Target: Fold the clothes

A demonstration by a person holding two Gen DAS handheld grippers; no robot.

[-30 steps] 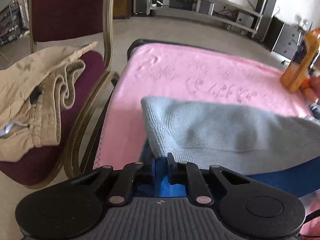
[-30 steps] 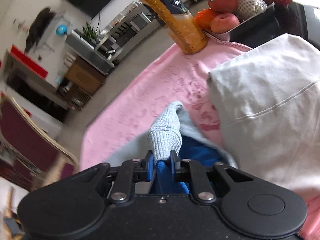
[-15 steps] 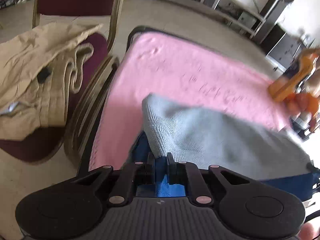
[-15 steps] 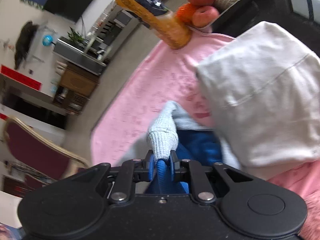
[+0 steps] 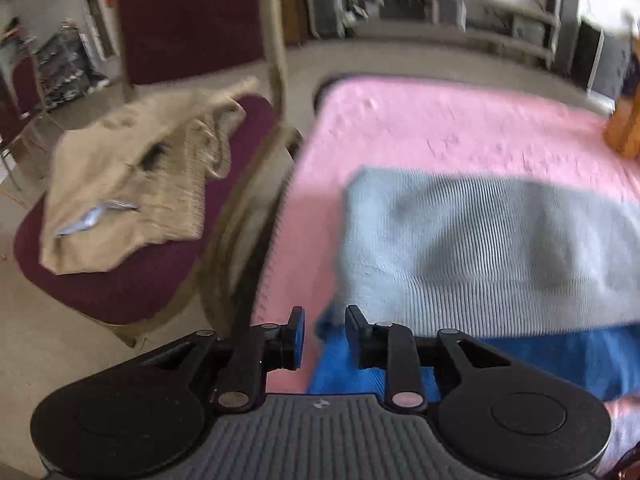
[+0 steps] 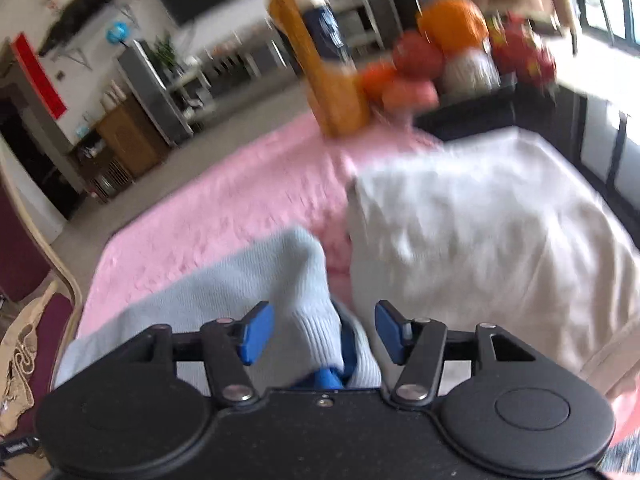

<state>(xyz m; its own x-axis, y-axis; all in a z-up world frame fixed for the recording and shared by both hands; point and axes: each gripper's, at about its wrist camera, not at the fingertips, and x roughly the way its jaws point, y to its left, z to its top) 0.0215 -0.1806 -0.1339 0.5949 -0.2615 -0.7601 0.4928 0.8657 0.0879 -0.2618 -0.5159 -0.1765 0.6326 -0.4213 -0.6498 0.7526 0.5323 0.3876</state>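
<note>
A: Where's the sweater [image 5: 480, 240]?
B: Folded on the pink blanket [image 5: 440, 128], beside the white garment [image 6: 480, 248]. Left gripper [image 5: 323, 334] and right gripper [image 6: 324, 332] are both opening, letting it go.
A: Risk?
B: A pad snagging the knit could drag the fold open

Both grippers angle downward. The left gripper [image 5: 323, 334] is opening, its jaws a narrow gap apart and its pads pressing on nothing. The right gripper [image 6: 324, 332] is opening too, its jaws wider, both blue pads [image 6: 256, 334] standing free on either side.
</note>
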